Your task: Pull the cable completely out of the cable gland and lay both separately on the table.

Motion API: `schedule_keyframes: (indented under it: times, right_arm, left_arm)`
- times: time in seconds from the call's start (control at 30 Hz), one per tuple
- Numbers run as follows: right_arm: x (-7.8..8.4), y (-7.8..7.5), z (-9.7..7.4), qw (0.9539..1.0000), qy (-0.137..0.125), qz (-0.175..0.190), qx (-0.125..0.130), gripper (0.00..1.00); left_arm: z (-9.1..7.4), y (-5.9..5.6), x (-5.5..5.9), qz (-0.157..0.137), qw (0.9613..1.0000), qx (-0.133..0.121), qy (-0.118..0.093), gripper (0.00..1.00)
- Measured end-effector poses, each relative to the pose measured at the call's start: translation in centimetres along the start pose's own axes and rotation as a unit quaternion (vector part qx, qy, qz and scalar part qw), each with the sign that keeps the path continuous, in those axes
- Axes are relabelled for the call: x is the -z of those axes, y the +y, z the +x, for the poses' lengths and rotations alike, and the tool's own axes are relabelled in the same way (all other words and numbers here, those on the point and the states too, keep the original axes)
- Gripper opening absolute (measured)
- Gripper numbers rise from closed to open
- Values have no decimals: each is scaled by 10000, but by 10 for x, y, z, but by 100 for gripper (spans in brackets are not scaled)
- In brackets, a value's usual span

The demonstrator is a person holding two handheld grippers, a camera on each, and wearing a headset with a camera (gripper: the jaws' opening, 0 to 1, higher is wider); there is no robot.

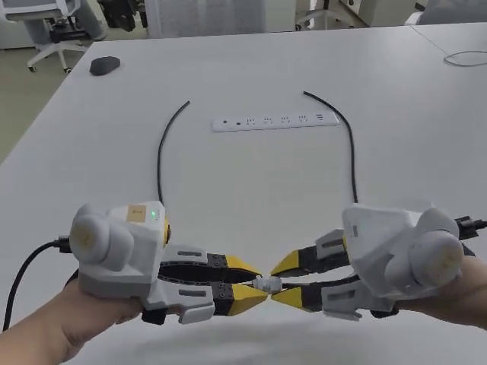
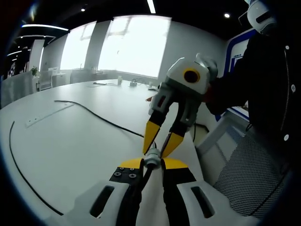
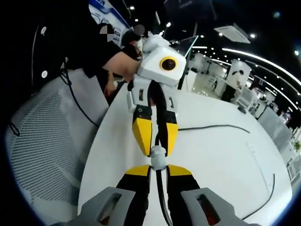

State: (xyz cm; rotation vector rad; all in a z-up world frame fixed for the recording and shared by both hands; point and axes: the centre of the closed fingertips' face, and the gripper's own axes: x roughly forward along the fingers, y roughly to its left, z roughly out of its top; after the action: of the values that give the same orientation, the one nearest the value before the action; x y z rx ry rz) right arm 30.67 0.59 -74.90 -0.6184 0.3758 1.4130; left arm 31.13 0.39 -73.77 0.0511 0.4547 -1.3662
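Where both tips meet, lower centre: cable gland (image 1: 266,285)
Left hand-held gripper (image 1: 261,283): closed on cable gland
Right hand-held gripper (image 1: 274,284): closed on cable (image 3: 161,188)

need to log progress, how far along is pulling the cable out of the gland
Done: the cable gland looks lifted off the table, pinched by the left gripper. In hand: the right gripper meets it tip to tip; the black cable runs between its jaws, still threaded. Left: pull the cable fully out, lay both down apart.
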Motion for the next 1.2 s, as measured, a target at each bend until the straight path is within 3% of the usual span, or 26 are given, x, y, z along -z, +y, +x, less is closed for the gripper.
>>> schedule_keyframes:
  times: [0.17,0.53,0.77,0.97,1.2]
  right_arm:
    - [7,0,-3,9998,97,-142,26,0]
    - [10,4,-5,9997,228,-125,40,0]
    - [15,-1,-15,9991,335,-5,277,0]
    - [32,-6,-28,9965,538,396,505,0]
    - [66,-8,-51,9884,919,885,822,0]
  left_arm:
    - [0,0,1,17,10000,11,36,15]
    - [2,-2,2,49,10000,14,66,15]
    - [-2,-1,-2,230,9997,-60,45,15]
    - [-5,1,-1,176,9998,-117,58,15]
    - [-11,3,4,155,9996,-201,122,15]
